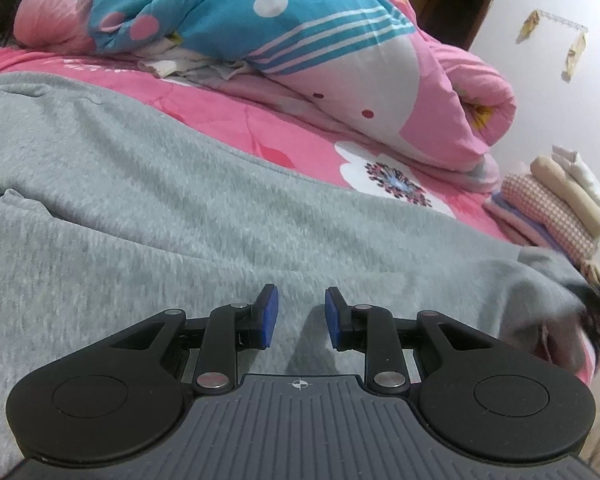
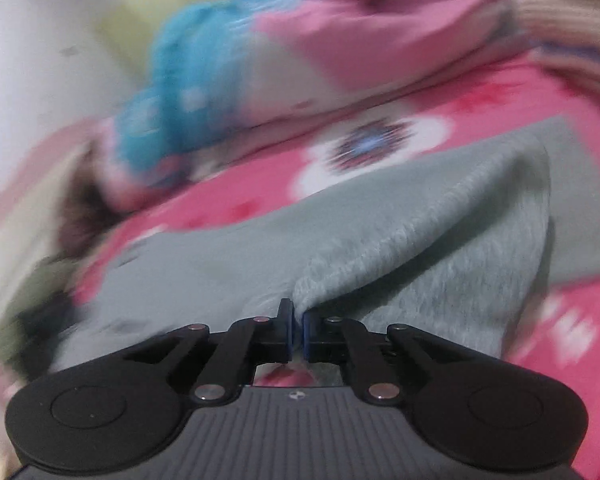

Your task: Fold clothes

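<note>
Grey sweatshirt (image 1: 180, 216) lies spread on pink floral bedsheet (image 1: 284, 128). We hold left gripper (image 1: 302, 314) w/ jaws apart above it; right gripper (image 2: 299, 330) is clamped on a lifted edge. Risk: thick fleece slips from pinch, fold collapses.

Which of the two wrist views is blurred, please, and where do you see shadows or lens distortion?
Right wrist view: heavy motion blur across the bedding, while the right hand-held gripper and the grey garment pinched in it stay fairly sharp. Left wrist view: mostly sharp; the open left hand-held gripper casts a soft shadow on the garment, fisheye curvature bends the bed, and the far right edge is smeared.
</note>
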